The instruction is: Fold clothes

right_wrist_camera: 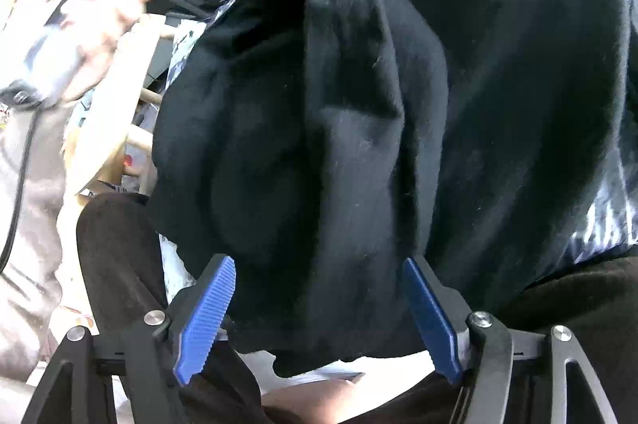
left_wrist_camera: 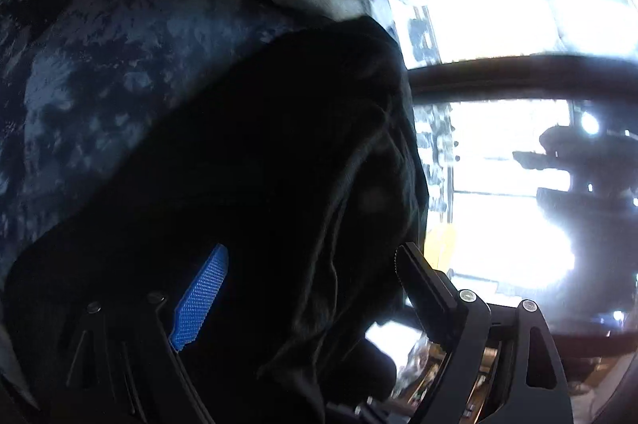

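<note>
The garment [right_wrist_camera: 359, 105] hangs between the right tongs' [right_wrist_camera: 319, 320] 2 fingers, apparently over the patterned cloth [left_wrist_camera: 99, 65].

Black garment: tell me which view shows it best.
Right wrist view: the black garment is well lit, folds and lower edge visible between the open right hand-held gripper. Left wrist view shows only a dark, backlit mass.

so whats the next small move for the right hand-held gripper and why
Probably close the right hand-held gripper on the black garment: its jaws stand wide open with the bunched cloth's lower edge between the blue pads, so nothing is gripped on this side yet.
</note>
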Action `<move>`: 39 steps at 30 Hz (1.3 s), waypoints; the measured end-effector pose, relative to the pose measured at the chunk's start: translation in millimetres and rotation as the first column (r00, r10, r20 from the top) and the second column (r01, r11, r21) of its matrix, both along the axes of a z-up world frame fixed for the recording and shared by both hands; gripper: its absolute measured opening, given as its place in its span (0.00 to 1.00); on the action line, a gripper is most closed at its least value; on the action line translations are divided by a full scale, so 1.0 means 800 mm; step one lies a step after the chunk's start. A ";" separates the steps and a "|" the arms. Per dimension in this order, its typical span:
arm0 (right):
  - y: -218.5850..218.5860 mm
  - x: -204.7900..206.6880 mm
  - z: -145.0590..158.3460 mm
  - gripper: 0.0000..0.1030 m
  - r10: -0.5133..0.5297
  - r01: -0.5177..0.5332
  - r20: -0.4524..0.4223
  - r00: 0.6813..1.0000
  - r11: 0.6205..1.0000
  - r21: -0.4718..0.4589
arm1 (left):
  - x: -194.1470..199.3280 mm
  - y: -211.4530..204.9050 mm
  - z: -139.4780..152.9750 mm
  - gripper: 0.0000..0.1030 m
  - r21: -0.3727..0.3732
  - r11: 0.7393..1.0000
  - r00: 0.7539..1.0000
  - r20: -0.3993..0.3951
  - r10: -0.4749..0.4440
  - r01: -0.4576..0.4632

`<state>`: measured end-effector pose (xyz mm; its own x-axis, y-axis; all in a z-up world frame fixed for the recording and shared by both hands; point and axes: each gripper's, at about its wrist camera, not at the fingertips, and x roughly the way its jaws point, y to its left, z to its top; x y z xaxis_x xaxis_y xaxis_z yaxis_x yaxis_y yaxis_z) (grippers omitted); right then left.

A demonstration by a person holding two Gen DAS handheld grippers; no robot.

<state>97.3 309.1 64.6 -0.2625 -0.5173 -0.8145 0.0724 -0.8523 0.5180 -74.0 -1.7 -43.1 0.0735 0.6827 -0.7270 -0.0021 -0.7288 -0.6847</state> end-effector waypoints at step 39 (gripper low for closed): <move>0.062 -0.016 -0.012 0.57 -0.227 0.225 0.038 0.973 0.973 0.042 | -0.098 -0.184 -0.032 0.64 0.302 0.786 0.842 0.212 0.496 -0.539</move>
<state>84.4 359.1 54.8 -0.3339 -0.4174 -0.8451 -0.1458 -0.8629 0.4838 -152.3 -149.3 -69.0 -0.2935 0.8414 -0.4537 0.4027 -0.3216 -0.8570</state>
